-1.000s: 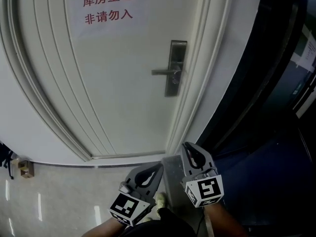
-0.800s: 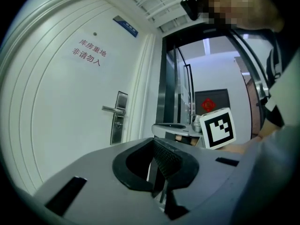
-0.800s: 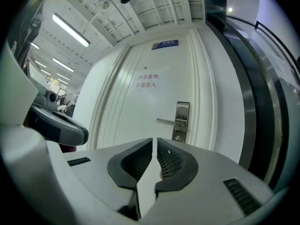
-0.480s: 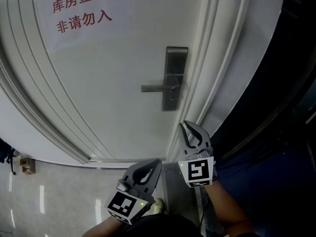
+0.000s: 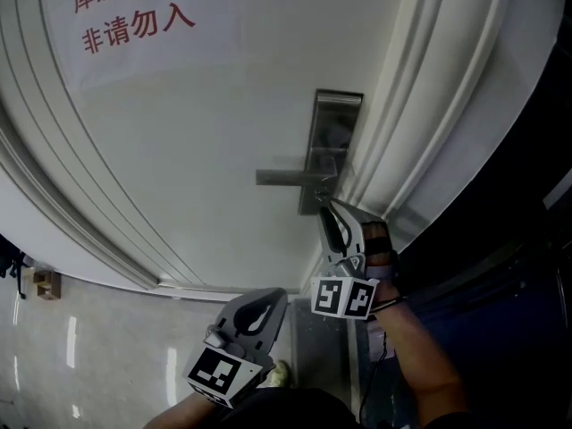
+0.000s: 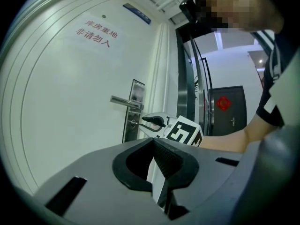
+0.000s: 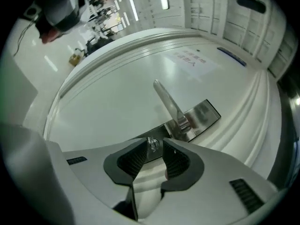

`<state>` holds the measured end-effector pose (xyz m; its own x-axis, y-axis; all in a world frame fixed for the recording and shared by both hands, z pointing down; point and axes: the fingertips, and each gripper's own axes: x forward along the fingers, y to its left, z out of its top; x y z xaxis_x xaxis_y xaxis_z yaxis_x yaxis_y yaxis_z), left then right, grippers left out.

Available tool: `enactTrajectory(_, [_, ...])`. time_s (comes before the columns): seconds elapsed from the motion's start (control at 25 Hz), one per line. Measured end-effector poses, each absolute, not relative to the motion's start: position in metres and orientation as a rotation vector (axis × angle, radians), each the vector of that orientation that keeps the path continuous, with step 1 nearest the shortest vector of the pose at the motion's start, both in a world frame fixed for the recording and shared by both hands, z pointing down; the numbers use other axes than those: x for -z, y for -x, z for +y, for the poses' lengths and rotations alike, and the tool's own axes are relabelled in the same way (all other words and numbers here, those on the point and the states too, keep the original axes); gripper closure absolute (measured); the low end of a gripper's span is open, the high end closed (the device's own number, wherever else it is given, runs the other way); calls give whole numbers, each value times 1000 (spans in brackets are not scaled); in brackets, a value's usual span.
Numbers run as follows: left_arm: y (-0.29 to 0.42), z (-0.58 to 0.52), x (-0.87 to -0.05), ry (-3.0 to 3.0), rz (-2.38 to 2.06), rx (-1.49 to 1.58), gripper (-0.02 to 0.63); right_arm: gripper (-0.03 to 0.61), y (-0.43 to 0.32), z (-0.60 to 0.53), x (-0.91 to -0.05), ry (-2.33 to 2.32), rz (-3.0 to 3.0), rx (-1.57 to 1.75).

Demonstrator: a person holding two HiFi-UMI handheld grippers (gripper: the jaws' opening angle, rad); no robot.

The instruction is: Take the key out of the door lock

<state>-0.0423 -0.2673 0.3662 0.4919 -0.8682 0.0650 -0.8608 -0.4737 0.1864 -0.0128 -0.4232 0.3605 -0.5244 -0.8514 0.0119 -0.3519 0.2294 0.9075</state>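
Narrowly parted, ribbed jaws of right gripper [image 7: 153, 149] flank metal key [image 7: 153, 143]; left gripper [image 6: 153, 143] closed.

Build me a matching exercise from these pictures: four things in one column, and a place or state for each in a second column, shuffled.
Things:
1. key
2. right gripper
3. left gripper
4. handle

States:
A. shut, held low, away from the door
B. sticking out below the handle
C. open, one jaw on each side of the key
D. level, on a metal plate

Pairs: 1-B, 2-C, 3-A, 4-D
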Motion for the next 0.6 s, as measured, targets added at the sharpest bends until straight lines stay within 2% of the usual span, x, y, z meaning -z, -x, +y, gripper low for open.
enactTrajectory(0.48, [49,-288,-379,-2507,-1493,76,609,497,26,-455,-376,-1018,-1584,1542])
enactTrajectory(0.6, [51,-289,-380,-2504,-1494,81,609,517,30,-459,-379,-1003,-1541,1578])
